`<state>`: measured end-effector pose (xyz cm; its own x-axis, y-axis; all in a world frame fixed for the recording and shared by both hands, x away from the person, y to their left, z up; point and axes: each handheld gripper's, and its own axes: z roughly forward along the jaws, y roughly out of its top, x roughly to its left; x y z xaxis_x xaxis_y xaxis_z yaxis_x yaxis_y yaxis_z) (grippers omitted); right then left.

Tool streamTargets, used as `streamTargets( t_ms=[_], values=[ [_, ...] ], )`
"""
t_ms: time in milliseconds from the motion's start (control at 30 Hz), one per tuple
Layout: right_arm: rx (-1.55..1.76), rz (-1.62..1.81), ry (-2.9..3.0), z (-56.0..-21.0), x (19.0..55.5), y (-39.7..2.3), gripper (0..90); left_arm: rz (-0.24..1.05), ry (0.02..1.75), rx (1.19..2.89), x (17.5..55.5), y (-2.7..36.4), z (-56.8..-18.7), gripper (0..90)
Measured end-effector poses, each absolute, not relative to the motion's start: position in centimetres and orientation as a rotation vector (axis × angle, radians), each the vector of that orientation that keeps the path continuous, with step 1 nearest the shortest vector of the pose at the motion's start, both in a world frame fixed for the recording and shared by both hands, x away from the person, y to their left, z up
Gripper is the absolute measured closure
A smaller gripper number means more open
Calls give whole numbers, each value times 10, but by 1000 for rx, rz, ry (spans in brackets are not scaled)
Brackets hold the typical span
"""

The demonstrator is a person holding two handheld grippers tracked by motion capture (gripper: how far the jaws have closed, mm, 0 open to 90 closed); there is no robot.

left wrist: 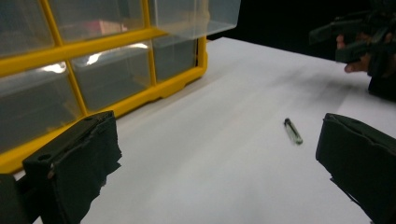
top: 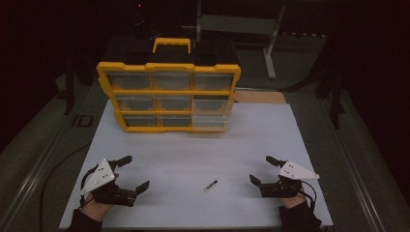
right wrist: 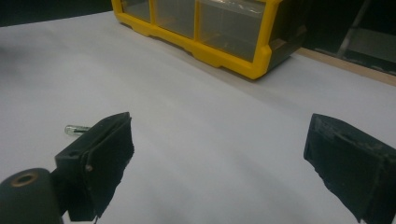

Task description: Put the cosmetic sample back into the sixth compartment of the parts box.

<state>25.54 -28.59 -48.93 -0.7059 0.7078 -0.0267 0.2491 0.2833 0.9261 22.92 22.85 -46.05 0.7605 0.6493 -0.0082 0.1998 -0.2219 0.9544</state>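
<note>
High view: a white desk (top: 193,159) carries a yellow organizer (top: 169,92) with clear drawers at its far side, standing upright with its handle at the top. One drawer on the organizer's right side, in the middle row, sticks out a little from the frame. A small tube (top: 210,185) lies flat on the desk in the near part, between the two tools and closer to the right one. It touches nothing else.

The left tool (top: 131,172) rests at the near left of the desk, held in a hand, with its jaws spread wide and nothing between them. The right tool (top: 261,169) sits at the near right, also held in a hand, jaws wide apart and empty. Both tools point toward the organizer and stand well apart from each other.

Left gripper view: the tube (left wrist: 293,131) lies ahead on the desk, nearer the right jaw, and the organizer (left wrist: 93,70) rises close on the left. The right tool (left wrist: 355,42) appears far off at the upper right.

Right gripper view: the tube (right wrist: 77,129) lies just beyond the left jaw, partly hidden by it, with the organizer (right wrist: 210,32) farther off.
</note>
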Motion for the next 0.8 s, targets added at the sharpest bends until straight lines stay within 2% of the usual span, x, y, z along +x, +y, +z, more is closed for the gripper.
streamTargets(
  t_ms=[533,800],
  values=[
    [849,1412,2109,-487,255,-285,83,409,602,1833,249,196,-429,2],
    [849,1416,2109,-487,255,-285,83,383,570,1847,259,168,-419,2]
  ],
)
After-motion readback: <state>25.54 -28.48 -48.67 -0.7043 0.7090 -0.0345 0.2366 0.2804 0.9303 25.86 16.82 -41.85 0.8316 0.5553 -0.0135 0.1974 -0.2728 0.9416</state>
